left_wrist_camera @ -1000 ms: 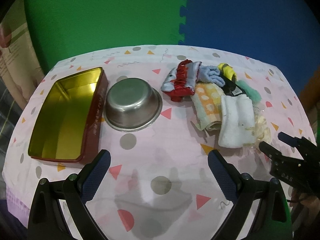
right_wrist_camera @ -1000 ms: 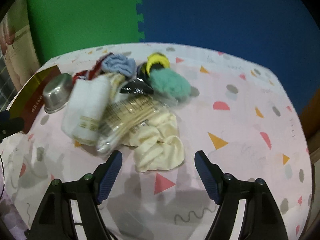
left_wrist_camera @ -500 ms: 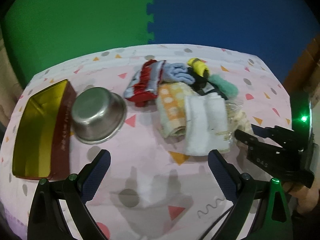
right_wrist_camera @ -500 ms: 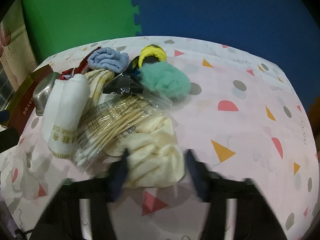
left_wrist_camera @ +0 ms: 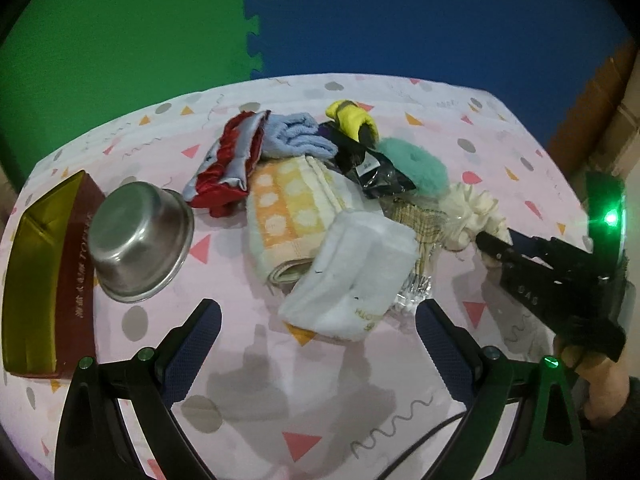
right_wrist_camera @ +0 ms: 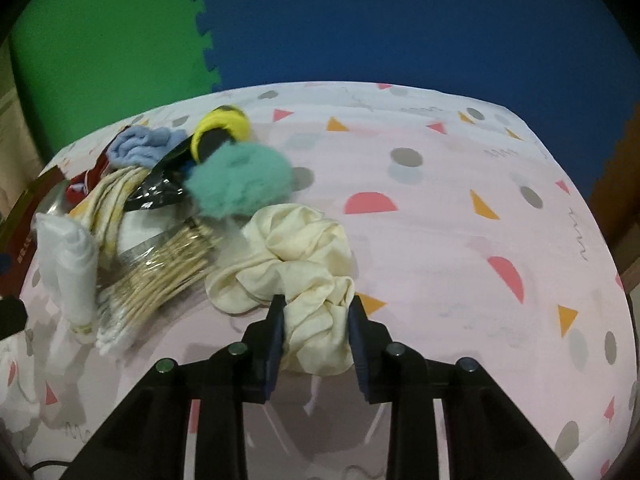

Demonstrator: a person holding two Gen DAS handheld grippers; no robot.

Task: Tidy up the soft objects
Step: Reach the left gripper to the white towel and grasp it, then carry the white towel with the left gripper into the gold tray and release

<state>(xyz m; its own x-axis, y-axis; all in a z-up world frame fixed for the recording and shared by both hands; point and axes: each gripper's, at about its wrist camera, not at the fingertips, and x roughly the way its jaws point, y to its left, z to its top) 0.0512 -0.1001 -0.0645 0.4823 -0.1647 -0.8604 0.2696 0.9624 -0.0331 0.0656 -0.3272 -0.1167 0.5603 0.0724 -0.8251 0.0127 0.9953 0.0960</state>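
A pile of soft things lies mid-table: a white towel (left_wrist_camera: 352, 272), an orange dotted towel (left_wrist_camera: 288, 208), a blue cloth (left_wrist_camera: 296, 136), a red satin cloth (left_wrist_camera: 232, 164), a teal puff (right_wrist_camera: 240, 178), a yellow band (right_wrist_camera: 222, 126). My right gripper (right_wrist_camera: 316, 320) is shut on the near part of the cream scrunchie (right_wrist_camera: 304, 256); it shows in the left wrist view (left_wrist_camera: 486, 242) at the scrunchie (left_wrist_camera: 476, 208). My left gripper (left_wrist_camera: 318, 332) is open and empty, just short of the white towel.
A steel bowl (left_wrist_camera: 140, 240) and a gold tin with red sides (left_wrist_camera: 40, 280) stand at the left. A clear bag of cotton swabs (right_wrist_camera: 160, 272) and a black packet (right_wrist_camera: 156, 192) lie in the pile. Green and blue foam mats back the table.
My right gripper moved forward and closed its jaws on the cream scrunchie. My left gripper swung right and closer to the pile; the tin and bowl slid to the left of its view.
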